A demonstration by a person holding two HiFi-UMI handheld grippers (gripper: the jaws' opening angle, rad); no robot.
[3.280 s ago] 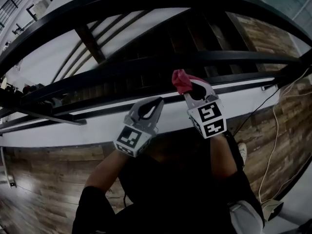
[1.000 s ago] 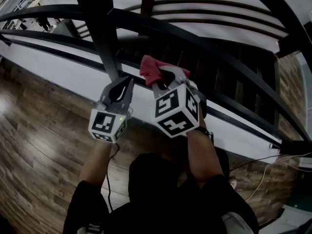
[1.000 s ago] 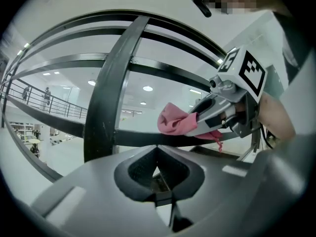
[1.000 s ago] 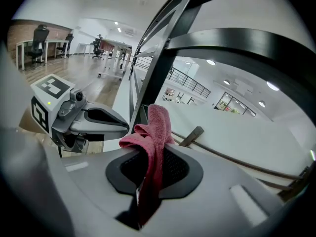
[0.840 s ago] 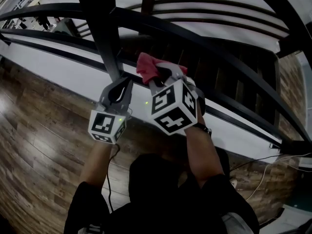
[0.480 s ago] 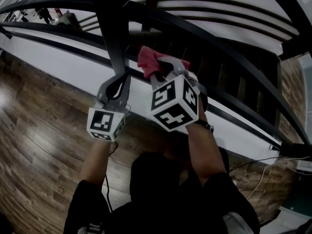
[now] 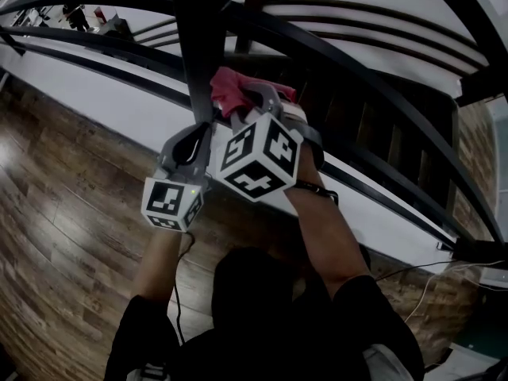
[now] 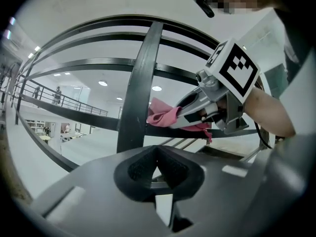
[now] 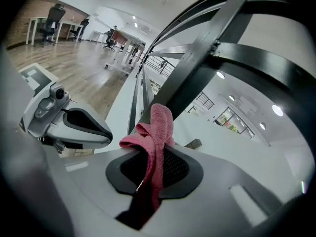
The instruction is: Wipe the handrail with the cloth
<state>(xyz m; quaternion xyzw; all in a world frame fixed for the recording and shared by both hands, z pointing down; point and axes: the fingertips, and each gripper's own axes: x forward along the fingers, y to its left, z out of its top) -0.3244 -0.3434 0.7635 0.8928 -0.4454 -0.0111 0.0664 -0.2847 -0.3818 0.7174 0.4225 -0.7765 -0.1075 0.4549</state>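
A black metal railing runs across the head view, with a thick upright post (image 7: pixel 198 46) and curved handrail bars (image 7: pixel 349 62). My right gripper (image 7: pixel 242 103) is shut on a red-pink cloth (image 7: pixel 228 87), which is pressed to a bar right beside the post. In the right gripper view the cloth (image 9: pixel 159 127) hangs out between the shut jaws of the right gripper (image 9: pixel 154 168). My left gripper (image 7: pixel 204 131) sits just left of it at the foot of the post, shut and holding nothing. In the left gripper view the left gripper (image 8: pixel 157 168) faces the post (image 8: pixel 140 88) and the cloth (image 8: pixel 163 115).
A wooden plank floor (image 7: pixel 55 213) lies below at the left. A white ledge (image 7: pixel 119 105) runs under the railing. Dark stairs (image 7: pixel 365 133) show beyond the bars. Cables (image 7: pixel 432 292) trail over the floor at the lower right.
The right gripper has slid the cloth leftwards along the bar until it sits against the post. The left gripper has stayed by the post's foot.
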